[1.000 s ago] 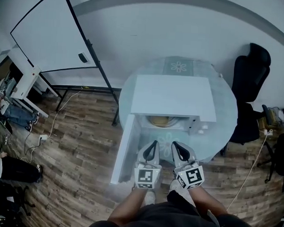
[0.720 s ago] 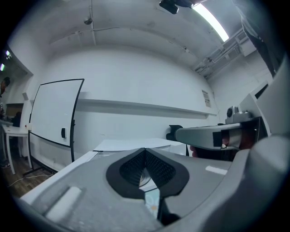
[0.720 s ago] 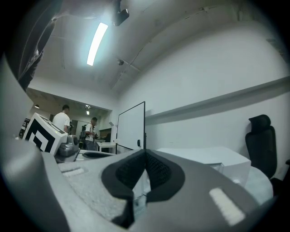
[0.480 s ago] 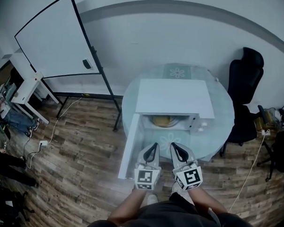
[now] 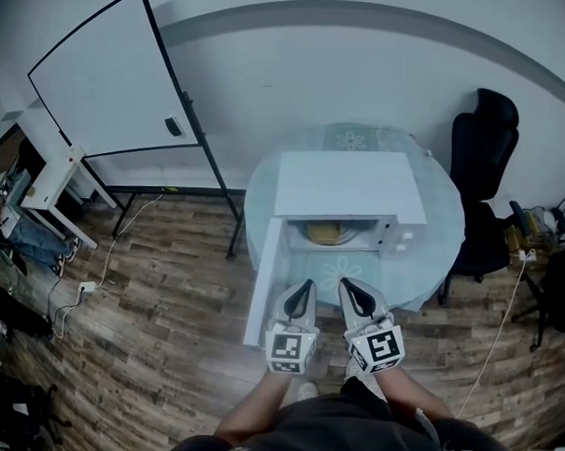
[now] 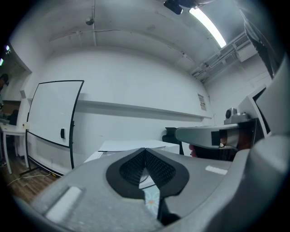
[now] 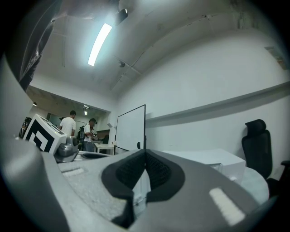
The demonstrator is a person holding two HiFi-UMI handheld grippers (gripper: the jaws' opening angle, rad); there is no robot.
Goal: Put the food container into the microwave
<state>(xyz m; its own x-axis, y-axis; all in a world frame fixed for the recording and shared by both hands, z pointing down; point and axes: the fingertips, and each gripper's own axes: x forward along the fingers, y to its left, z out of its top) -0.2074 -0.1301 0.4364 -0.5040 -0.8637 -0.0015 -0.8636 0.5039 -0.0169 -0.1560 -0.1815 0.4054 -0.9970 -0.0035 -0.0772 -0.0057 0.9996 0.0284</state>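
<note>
A whiteboard (image 5: 102, 72) stands at the far left on the wood-plank floor (image 5: 148, 317). The microwave door (image 5: 264, 280) hangs open to the left, and the food container (image 5: 329, 233) sits inside the microwave (image 5: 345, 185). The placing looks done, and only closing the door seems left. The left gripper (image 5: 302, 288) and right gripper (image 5: 348, 288) hang short of the round glass table (image 5: 440, 245), each with its jaws pressed together on nothing. A black office chair (image 5: 478, 135) stands at the right.
</note>
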